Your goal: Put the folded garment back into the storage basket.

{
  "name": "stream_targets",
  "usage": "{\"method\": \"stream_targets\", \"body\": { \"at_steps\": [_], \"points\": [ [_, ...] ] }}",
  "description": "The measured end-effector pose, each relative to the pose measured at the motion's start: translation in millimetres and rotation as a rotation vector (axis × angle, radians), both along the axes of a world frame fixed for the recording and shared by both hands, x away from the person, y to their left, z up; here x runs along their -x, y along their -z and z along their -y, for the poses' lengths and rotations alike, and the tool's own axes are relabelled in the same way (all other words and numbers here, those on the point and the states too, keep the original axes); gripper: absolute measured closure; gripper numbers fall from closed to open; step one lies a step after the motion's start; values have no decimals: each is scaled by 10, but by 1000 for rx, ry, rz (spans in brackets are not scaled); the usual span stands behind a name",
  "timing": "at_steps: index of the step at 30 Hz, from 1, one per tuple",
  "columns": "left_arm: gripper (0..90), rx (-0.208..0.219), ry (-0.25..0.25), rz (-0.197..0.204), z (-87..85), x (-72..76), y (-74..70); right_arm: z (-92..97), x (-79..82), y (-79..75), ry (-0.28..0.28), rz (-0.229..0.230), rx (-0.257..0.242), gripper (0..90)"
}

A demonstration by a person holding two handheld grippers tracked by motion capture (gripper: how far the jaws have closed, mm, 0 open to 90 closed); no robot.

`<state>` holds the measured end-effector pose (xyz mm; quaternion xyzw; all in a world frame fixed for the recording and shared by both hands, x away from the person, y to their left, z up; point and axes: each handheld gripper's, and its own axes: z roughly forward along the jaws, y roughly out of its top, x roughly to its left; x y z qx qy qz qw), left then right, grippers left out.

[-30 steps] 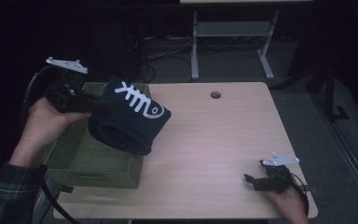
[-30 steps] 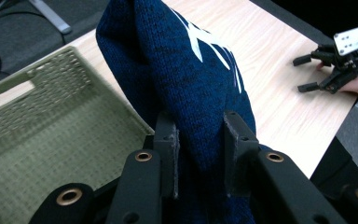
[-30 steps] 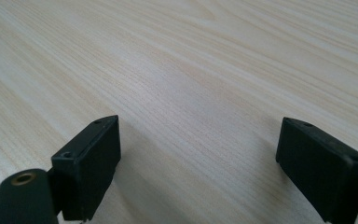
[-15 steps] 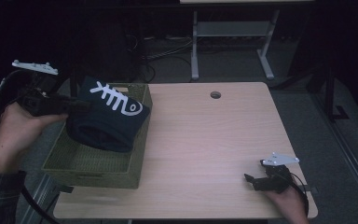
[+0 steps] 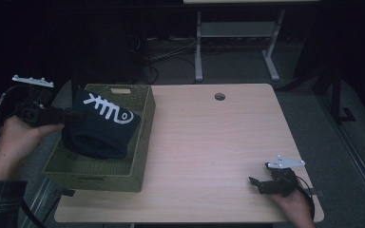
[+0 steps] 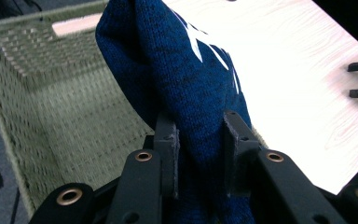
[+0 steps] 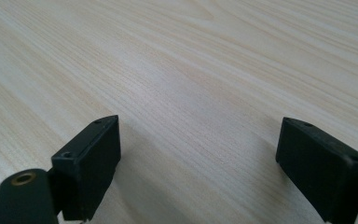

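Left hand-held gripper (image 5: 73,115) level, clamping blue knit (image 5: 102,126) over basket (image 5: 123,178)

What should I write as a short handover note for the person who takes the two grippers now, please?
Left gripper: jaws shut on a fold of the dark blue knitted garment with the white fishbone design.
Right gripper: jaws open, holding nothing, low over the wooden table near its front right corner.
Things: the garment hangs over the green woven basket at the table's left side, with its lower part inside; whether it touches the bottom I cannot tell.
Done: the garment is lifted and brought to the basket.
Left: probably lower it fully, open the left jaws and take the gripper out.
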<state>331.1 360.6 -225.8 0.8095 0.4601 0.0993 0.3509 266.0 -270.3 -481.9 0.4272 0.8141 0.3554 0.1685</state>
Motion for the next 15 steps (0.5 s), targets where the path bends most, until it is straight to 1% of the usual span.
{"method": "stream_targets", "body": {
  "at_steps": [2, 3, 5, 7, 8, 9, 13, 15],
  "points": [
    [709, -1, -13, -16, -32, -19, 83, 0, 1, -1, 0, -1, -1, 135],
    [709, -1, -13, -16, -32, -19, 83, 2, 0, -1, -2, -1, 0, 135],
    [709, 3, -29, -32, -56, -41, 181, 1, 0, -1, -1, 0, 0, 136],
    [709, 12, -31, -48, -61, -58, 262, 1, 0, -1, -1, 0, -1, 135],
    [708, 12, -31, -48, -61, -58, 262, 1, 0, -1, -1, 0, -1, 135],
    [709, 17, -29, -60, -58, -71, 320, 1, 0, -1, 0, -1, 0, 135],
    [709, 28, -20, -82, -34, -106, 449, 1, -1, 0, 0, 0, 0, 135],
    [708, 34, -20, -99, -12, -134, 539, 1, -1, 0, 2, 0, 2, 135]
  ]
}}
